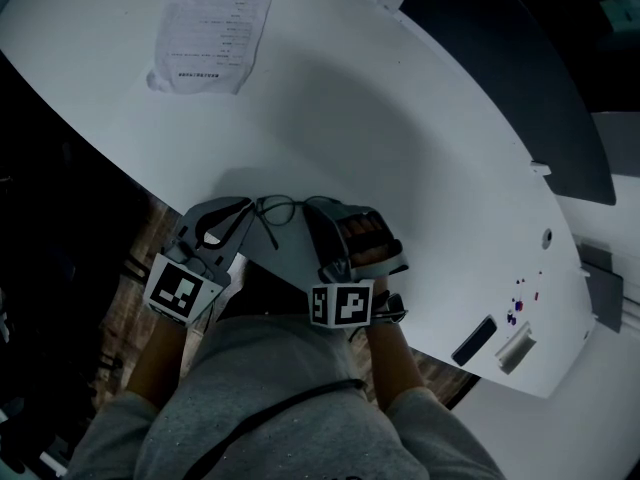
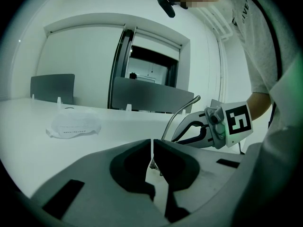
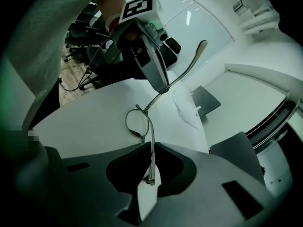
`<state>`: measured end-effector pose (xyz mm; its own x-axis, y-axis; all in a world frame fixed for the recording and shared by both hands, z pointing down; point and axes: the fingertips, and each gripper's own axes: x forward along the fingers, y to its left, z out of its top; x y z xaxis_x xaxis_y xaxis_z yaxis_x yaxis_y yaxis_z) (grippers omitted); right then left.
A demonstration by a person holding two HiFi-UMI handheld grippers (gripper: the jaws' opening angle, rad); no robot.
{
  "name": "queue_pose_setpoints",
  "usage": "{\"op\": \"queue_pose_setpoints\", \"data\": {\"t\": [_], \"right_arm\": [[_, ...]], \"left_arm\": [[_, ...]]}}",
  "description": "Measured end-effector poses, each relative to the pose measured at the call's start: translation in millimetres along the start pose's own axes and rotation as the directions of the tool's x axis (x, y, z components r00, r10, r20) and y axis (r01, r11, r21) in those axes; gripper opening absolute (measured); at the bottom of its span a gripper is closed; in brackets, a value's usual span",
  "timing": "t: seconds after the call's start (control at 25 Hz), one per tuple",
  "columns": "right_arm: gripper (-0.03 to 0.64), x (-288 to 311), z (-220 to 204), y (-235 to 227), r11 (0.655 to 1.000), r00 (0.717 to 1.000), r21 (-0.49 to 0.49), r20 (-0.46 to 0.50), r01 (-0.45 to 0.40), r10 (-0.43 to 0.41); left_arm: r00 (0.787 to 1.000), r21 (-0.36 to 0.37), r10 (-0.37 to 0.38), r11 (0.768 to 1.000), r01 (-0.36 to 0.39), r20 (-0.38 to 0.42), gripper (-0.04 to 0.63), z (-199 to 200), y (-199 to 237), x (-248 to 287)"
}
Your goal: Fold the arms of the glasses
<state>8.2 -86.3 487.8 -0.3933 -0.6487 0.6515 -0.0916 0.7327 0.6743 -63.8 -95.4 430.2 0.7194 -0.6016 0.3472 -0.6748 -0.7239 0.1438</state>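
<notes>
Only the head view takes in both tools at once. The left gripper [image 1: 243,211] and the right gripper [image 1: 318,213] meet over the near edge of the white curved tabletop [image 1: 400,138]. The thin metal-framed glasses [image 1: 276,206] are strung between them, well apart from the crumpled printed paper sheet [image 1: 212,30] and on the person's side of it. That view does not show the grip.

The right gripper view does. Its fingers [image 3: 175,167] are clenched on a straight bar of the frame, which runs lengthwise through the gap toward the camera. One round lens rim [image 3: 137,124] sits just past the fingertips. The same view shows the left gripper pinching the frame near the hinge. From there the free arm [image 3: 183,70] climbs up and to the right, its curved tip in the air, with the sheet farther off beneath it.

The left gripper view shows its own fingers [image 2: 177,167] closed on a sliver of metal. The free arm slants up beyond them, and the right gripper is just behind it. Grey chairs [image 2: 52,89] stand beyond the sheet, at the tabletop's far side.
</notes>
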Motion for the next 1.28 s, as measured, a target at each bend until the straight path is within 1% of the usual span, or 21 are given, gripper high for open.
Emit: {"op": "queue_pose_setpoints", "data": {"t": [0.12,0.2,0.36,0.48,0.64,0.68,0.76,0.8,0.84,0.88,0.92,0.96,1.0,1.04,1.08,1.12,1.16,1.2,1.24,1.28], "right_arm": [[0.037,-0.5,-0.2,1.4,1.0,1.0,-0.024,-0.001,0.002,-0.002],[0.037,-1.2,-0.6,1.7,1.0,1.0,-0.023,0.004,0.005,-0.004],[0.037,-5.1,0.2,2.4,1.0,1.0,0.019,0.026,0.01,-0.01],[0.038,-10.6,-0.1,3.6,0.999,0.999,0.032,0.034,0.01,-0.011],[0.038,-20.5,-0.3,3.1,0.997,0.999,0.082,0.046,0.014,-0.018],[0.038,-23.7,-0.2,2.8,0.995,0.999,0.094,0.049,0.016,-0.021],[0.038,-30.1,-1.1,1.7,0.991,0.998,0.134,0.057,0.019,-0.027],[0.038,-33.1,-2.9,0.7,0.985,0.998,0.172,0.059,0.021,-0.031],[0.038,-35.7,-6.1,-0.5,0.974,0.998,0.227,0.058,0.022,-0.036],[0.038,-38.0,-10.7,-1.8,0.954,0.998,0.299,0.056,0.024,-0.043],[0.038,-39.9,-16.3,-3.1,0.922,0.997,0.386,0.053,0.025,-0.049],[0.038,-41.4,-22.4,-4.2,0.875,0.997,0.484,0.05,0.023,-0.054],[0.038,-42.3,-28.7,-4.5,0.809,0.997,0.587,0.05,0.015,-0.055],[0.038,-42.6,-34.8,-3.9,0.725,0.997,0.689,0.055,-0.002,-0.05],[0.052,-42.6,-40.5,-2.8,0.629,0.997,0.777,0.064,-0.023,-0.042],[0.093,-42.4,-45.5,-2.1,0.541,0.996,0.84,0.076,-0.044,-0.037],[0.121,-41.9,-49.4,-2.5,0.48,0.996,0.875,0.086,-0.059,-0.034],[0.121,-40.9,-52.1,-3.7,0.458,0.995,0.886,0.093,-0.069,-0.03],[0.121,-39.1,-53.5,-4.8,0.469,0.995,0.88,0.098,-0.076,-0.021],[0.121,-36.6,-54.3,-5.6,0.497,0.995,0.863,0.1,-0.084,-0.006]], "left_arm": [[1.0,-0.009,0.006,1.0,-0.006,-0.002,0.029,-1.2,-1.3,-1.3],[1.0,-0.008,0.007,1.0,-0.007,-0.004,0.029,-2.7,-2.4,-2.3],[1.0,-0.012,0.007,1.0,-0.008,-0.02,0.029,-7.3,-2.6,-7.6],[0.999,0.001,0.021,1.0,-0.021,-0.043,0.029,-12.0,-1.4,-13.0],[0.997,0.015,0.038,0.999,-0.038,-0.064,0.031,-17.3,-1.5,-20.8],[0.997,0.031,0.04,0.999,-0.037,-0.073,0.031,-18.9,-2.0,-22.5],[0.995,0.091,0.038,0.995,-0.029,-0.091,0.036,-19.9,-3.9,-24.8],[0.995,0.129,0.031,0.991,-0.018,-0.096,0.075,-17.8,-6.6,-25.0],[0.995,0.172,0.018,0.985,0.0,-0.101,0.133,-13.9,-10.6,-24.3],[0.994,0.217,0.002,0.976,0.021,-0.106,0.149,-8.9,-15.8,-22.9],[0.994,0.26,-0.013,0.965,0.042,-0.112,0.149,-4.3,-21.2,-21.1],[0.992,0.297,-0.025,0.953,0.06,-0.12,0.149,-1.3,-26.2,-19.2],[0.992,0.326,-0.032,0.943,0.071,-0.125,0.149,0.1,-30.5,-17.3],[0.991,0.35,-0.034,0.934,0.078,-0.128,0.149,0.6,-34.0,-15.7],[0.991,0.372,-0.034,0.925,0.081,-0.13,0.149,0.9,-36.9,-14.3],[0.991,0.393,-0.033,0.916,0.084,-0.133,0.148,1.3,-39.4,-13.2],[0.99,0.413,-0.033,0.907,0.087,-0.138,0.149,1.5,-41.5,-12.4],[0.989,0.429,-0.033,0.899,0.091,-0.142,0.148,1.5,-43.1,-11.8],[0.989,0.441,-0.032,0.893,0.093,-0.143,0.146,1.6,-44.3,-11.6],[0.99,0.447,-0.03,0.89,0.091,-0.141,0.134,1.7,-44.8,-11.6]]}}
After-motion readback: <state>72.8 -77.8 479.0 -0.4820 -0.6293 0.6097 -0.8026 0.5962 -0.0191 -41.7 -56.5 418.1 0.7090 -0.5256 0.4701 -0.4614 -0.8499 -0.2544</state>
